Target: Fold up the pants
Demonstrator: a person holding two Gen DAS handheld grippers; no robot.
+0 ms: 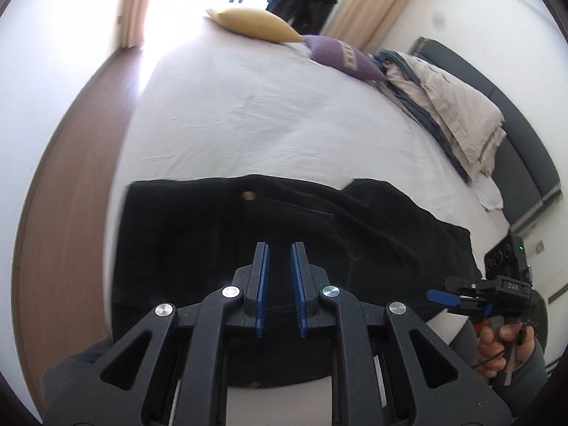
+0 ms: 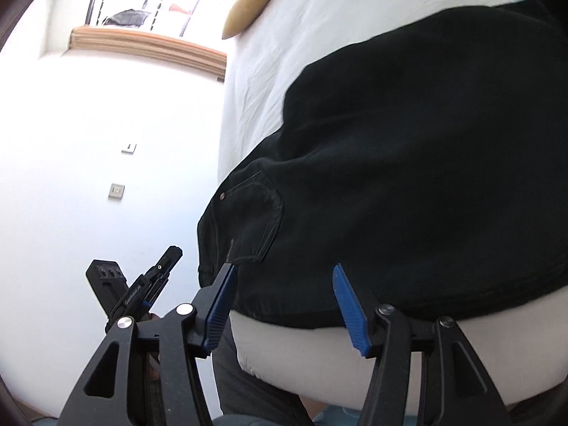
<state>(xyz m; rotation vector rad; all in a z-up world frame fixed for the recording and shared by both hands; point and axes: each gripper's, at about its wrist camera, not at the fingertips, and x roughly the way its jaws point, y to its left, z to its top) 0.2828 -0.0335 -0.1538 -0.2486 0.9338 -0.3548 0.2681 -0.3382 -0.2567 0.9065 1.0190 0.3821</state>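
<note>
Fingers of both grippers gape, gripping nothing — black pants lie folded on bed, yellow pillow at 12 o'clock.

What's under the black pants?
The black pants lie on the bed's white sheet, which shows all around them and at the near edge. The patch of sheet right beneath the pants is covered, so anything there is hidden.

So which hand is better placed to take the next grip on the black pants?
Probably the right. The right tongs are open wide at the near hem of the black denim pants, close to the back pocket. The left tongs are only narrowly open and sit over mid-fabric, away from any edge.
</note>
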